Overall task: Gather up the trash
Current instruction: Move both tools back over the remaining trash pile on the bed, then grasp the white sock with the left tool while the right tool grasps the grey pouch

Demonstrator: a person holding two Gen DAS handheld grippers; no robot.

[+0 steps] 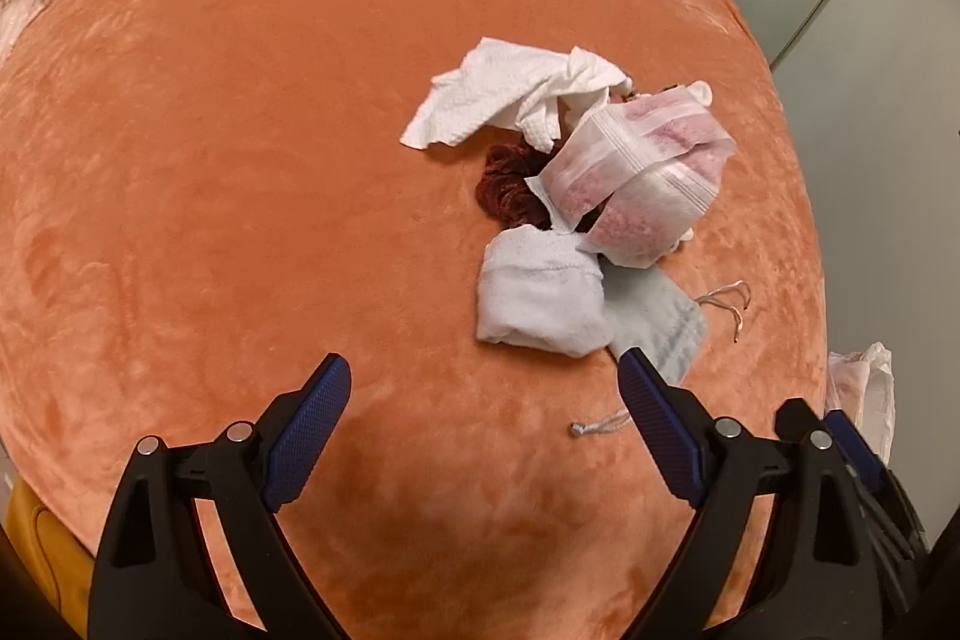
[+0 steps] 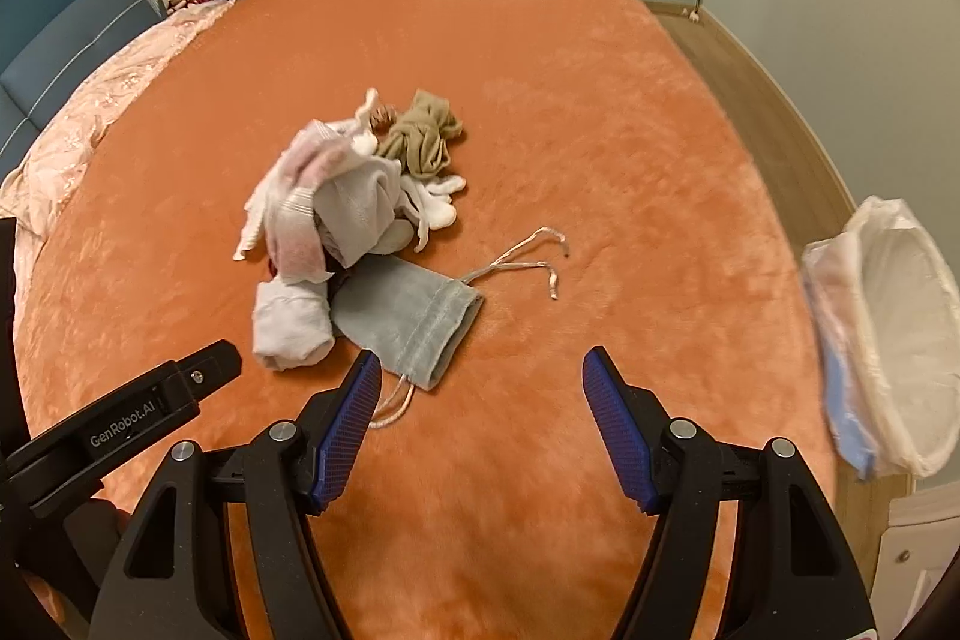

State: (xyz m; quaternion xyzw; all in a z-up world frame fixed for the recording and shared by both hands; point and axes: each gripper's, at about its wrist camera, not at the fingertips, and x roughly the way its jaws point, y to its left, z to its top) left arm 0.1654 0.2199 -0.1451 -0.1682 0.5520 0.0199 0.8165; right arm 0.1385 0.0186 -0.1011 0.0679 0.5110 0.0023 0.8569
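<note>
The collecting looks barely begun: the pile of trash [image 2: 354, 214] (crumpled paper towel [image 1: 516, 94], a pink-stained wrapper [image 1: 636, 172], a folded white cloth [image 1: 537, 292] and a grey drawstring pouch [image 2: 408, 316] among it) lies near the middle of the orange bedspread [image 2: 570, 112], untouched by either tool. The left gripper [image 1: 486, 412] and the right gripper [image 2: 480, 400] both hang just short of the pile with jaws spread and nothing between them. The lined bin [image 2: 900, 340] stands off the bed's right edge, well apart from the pile, and what shows of its white liner looks bare, though its bottom is hidden.
</note>
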